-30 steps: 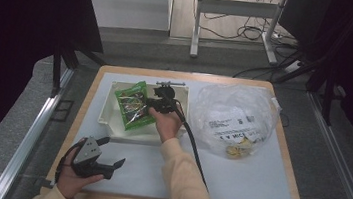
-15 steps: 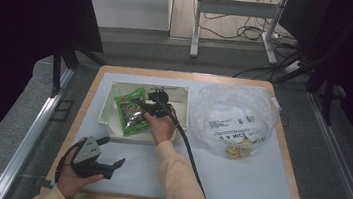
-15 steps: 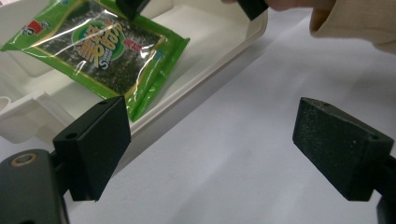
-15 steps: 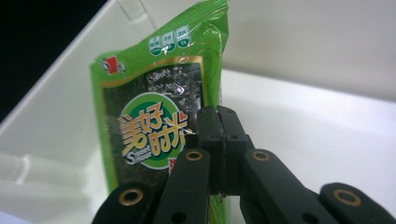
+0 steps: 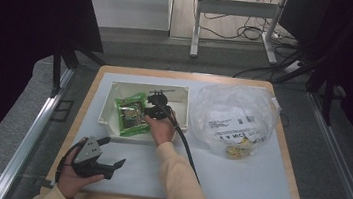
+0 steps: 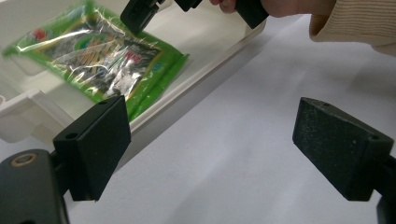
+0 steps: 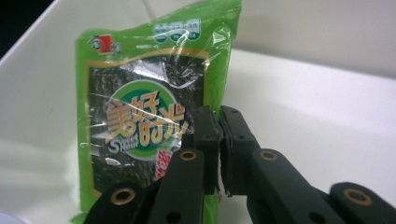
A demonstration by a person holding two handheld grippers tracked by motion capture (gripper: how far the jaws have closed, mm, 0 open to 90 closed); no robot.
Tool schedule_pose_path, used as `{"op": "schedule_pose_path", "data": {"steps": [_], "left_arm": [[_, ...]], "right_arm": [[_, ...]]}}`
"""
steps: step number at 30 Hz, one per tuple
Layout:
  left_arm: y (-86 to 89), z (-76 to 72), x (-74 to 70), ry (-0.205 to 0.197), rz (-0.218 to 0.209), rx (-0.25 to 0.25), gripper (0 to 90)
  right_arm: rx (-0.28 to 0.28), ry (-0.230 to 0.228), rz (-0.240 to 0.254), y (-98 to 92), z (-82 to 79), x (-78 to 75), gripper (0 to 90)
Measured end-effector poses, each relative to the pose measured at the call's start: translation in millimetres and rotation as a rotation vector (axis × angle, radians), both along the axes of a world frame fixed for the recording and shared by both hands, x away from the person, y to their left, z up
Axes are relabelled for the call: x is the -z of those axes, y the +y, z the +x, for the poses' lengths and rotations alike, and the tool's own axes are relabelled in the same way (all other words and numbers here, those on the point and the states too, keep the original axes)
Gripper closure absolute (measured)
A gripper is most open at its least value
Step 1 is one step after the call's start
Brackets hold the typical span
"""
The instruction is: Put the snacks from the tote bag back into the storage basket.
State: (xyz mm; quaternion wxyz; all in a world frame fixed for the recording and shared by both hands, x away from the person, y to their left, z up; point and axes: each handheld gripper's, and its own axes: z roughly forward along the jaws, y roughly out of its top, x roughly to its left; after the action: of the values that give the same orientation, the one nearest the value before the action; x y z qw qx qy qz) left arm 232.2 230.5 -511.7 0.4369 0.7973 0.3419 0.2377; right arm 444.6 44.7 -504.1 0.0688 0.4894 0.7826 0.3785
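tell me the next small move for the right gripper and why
Probably open wider and lift away: the green foil seaweed packet already lies in the white plastic bin, and the right gripper, jaws just opening, stands nearly closed beside its edge.

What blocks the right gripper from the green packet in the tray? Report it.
Nothing visible. The right gripper hangs over the green packet in the white tray; its jaws have just been opening, a slit apart, nothing seen between them.

Just beyond my nearly closed jaws, the green seaweed packet (image 7: 149,116) read "Sweet Heart" under big yellow Chinese characters; the clear bag's (image 5: 235,114) white label was unreadable
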Motion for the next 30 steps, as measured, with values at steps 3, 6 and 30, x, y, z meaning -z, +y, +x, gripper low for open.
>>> {"op": "schedule_pose_path", "data": {"steps": [3, 6, 30], "left_arm": [[0.1, 0.5, 0.2, 0.002, 0.0, 0.001, 11.3], [0.0, 0.2, 0.2, 0.0, 0.0, 0.001, 11.4], [-0.8, 0.5, 1.5, 0.002, 0.003, -0.01, 11.3]], "right_arm": [[0.0, -0.008, 0.004, 3.1, -3.5, -2.8, 71.8], [-0.009, -0.018, 0.007, 4.7, -5.5, -5.5, 67.7], [-0.179, -0.174, 0.041, -48.1, -35.2, -54.4, 46.2]]}}
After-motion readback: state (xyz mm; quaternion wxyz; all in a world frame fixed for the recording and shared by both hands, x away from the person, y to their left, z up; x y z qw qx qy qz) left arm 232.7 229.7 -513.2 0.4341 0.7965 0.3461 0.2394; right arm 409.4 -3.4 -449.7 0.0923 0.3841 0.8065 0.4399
